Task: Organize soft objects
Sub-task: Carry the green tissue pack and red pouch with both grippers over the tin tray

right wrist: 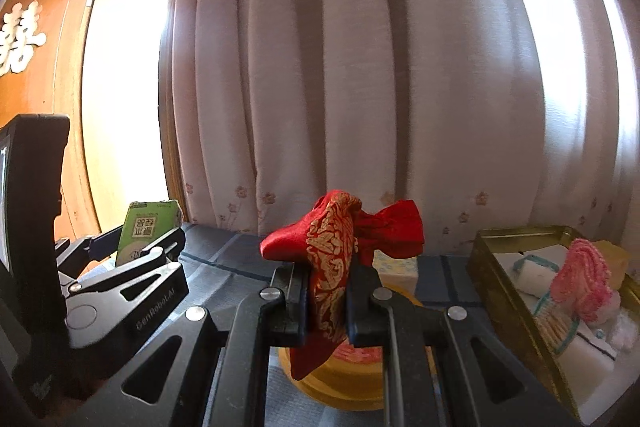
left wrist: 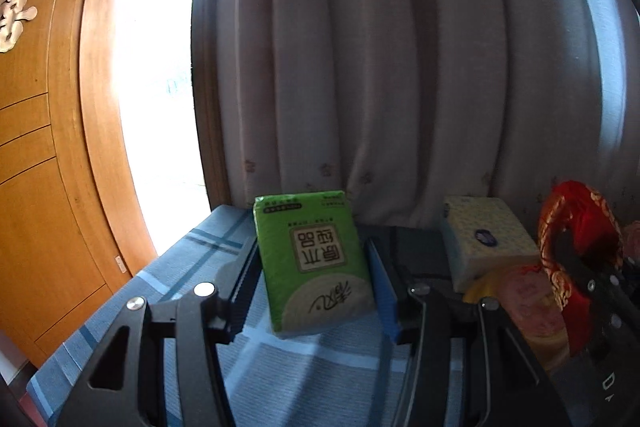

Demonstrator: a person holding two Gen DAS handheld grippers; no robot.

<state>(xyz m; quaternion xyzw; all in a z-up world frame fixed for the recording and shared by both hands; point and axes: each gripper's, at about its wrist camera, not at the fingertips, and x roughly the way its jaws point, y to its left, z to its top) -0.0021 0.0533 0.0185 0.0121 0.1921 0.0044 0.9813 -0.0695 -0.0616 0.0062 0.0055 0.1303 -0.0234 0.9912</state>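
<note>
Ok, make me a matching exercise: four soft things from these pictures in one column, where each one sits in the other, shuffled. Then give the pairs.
Things
1. green tissue pack
2. red and gold cloth
3. pink knitted piece
4. yellow-patterned tissue pack

Places
A. lying in the gold tin
B. clamped in the right claw
C. on the table by the curtain, no claw on it
D. between the fingers of the left claw, above the blue checked cloth

Pairs: 1-D, 2-B, 3-A, 4-C
</note>
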